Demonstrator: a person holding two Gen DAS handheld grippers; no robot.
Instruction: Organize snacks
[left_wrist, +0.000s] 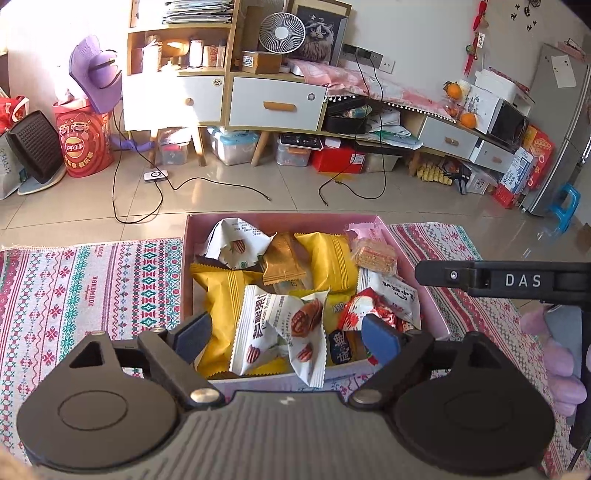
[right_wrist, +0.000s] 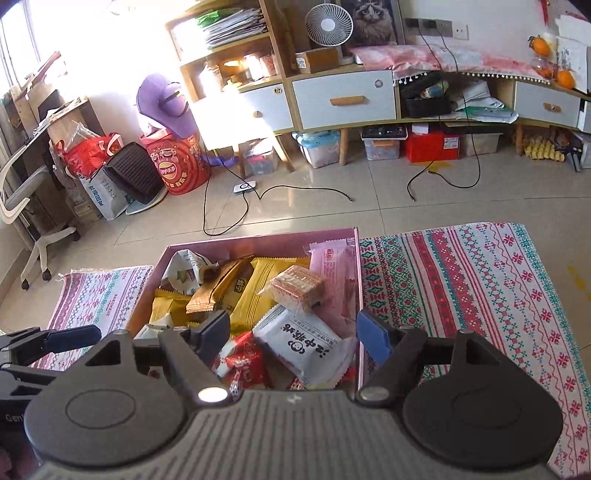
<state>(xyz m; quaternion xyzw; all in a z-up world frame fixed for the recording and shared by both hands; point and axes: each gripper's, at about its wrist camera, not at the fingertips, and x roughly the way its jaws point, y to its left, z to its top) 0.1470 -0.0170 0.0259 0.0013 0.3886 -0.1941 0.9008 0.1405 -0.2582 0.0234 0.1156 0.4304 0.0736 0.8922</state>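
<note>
Both claws open and empty above the pink snack box; contents loose.

Left claw (left_wrist: 286, 332) stands wide, nothing held; just beyond its tips lie two white pecan packets (left_wrist: 275, 332) on a yellow pillow pack (left_wrist: 218, 295), inside the pink box (left_wrist: 192, 229). Right claw (right_wrist: 295, 336) is likewise spread and empty, hanging over a white packet (right_wrist: 306, 343) and a red wrapper (right_wrist: 242, 363) at the box's near right corner. Further off lie a clear-wrapped wafer block (right_wrist: 297, 286) and a pink sachet (right_wrist: 332, 266). Judged: packets are light, soft, crinkly and slippery; the wafers are brittle. Take each by a sealed end seam. The box sits on a patterned cloth (right_wrist: 480, 288) over the tabletop.
</note>
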